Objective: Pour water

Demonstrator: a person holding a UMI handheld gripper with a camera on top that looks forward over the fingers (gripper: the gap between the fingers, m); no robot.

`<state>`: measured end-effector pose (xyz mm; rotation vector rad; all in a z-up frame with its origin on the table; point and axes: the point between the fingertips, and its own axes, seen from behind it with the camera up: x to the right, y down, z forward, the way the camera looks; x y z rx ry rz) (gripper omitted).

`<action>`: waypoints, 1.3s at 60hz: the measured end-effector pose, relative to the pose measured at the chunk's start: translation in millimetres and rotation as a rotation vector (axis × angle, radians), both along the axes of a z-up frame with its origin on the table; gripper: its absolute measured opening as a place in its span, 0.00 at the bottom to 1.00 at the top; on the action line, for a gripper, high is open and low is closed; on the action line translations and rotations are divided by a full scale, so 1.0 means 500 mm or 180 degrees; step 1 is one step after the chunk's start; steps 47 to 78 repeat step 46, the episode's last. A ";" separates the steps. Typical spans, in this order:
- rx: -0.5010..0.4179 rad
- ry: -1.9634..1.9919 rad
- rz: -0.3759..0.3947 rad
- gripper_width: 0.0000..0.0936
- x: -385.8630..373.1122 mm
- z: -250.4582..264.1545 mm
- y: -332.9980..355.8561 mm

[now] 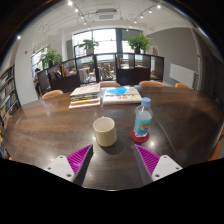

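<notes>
Bottle (143, 120) stands upright beyond the right finger, just beside the cup (104, 131) ahead, convenient for pouring; the claw (112, 158) is apart, holding nothing.

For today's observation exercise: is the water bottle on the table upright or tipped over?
Upright. The water bottle stands on its base with its cap on top, beside the cup, beyond the open claw.

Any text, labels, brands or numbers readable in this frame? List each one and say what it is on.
None can be read.
Water bottle: has a label band, too small to read.
Books beyond the cup: covers too blurred to read.
Cup: no markings visible.
The gripper is open and bears no text.
</notes>
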<state>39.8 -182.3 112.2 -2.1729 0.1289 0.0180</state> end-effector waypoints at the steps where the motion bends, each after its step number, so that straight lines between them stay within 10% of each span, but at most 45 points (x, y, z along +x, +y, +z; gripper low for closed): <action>1: -0.0002 0.0010 0.0011 0.89 -0.002 0.020 0.006; 30: 0.0353 -0.0183 0.0088 0.89 -0.096 0.238 0.017; 78: 0.0352 -0.0212 0.0080 0.89 -0.115 0.245 0.004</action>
